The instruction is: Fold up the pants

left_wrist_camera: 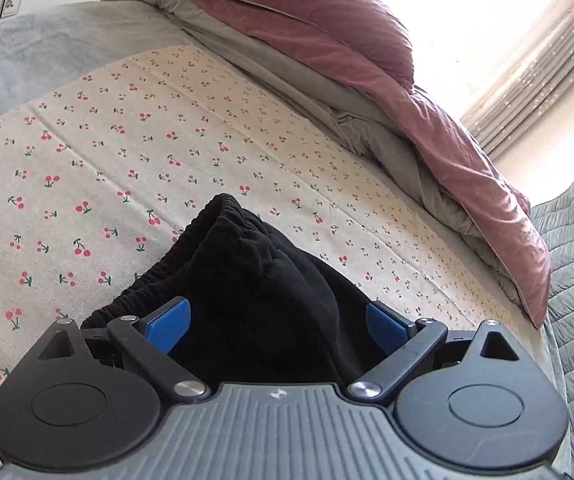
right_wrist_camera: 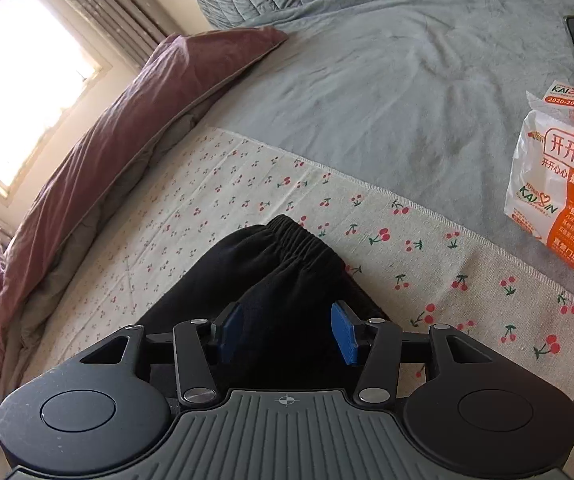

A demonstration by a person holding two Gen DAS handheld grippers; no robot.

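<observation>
Cherry-print cloth (left_wrist_camera: 87, 152) covering bed, serving as work surface. Lying nearest, between both sets of jaws: black pants (left_wrist_camera: 255, 280), bunched, elastic waistband pointing away from cameras. Left gripper (left_wrist_camera: 277, 320) standing wide, pads clear of fabric, gripping nothing. Right gripper (right_wrist_camera: 287, 332) standing half open, straddling pants, not pinching. Both equally near. Lying beyond: pink quilt (left_wrist_camera: 327, 32), orange bag (right_wrist_camera: 559, 184).

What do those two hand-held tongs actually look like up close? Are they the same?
They look alike. The left tongs and right tongs each have two blue textured pads on black linkage bars with silver rivets. Behind sit two round black discs and a grey ribbed body with a small crosshair mark. No cables, hands or sleeves show.
</observation>
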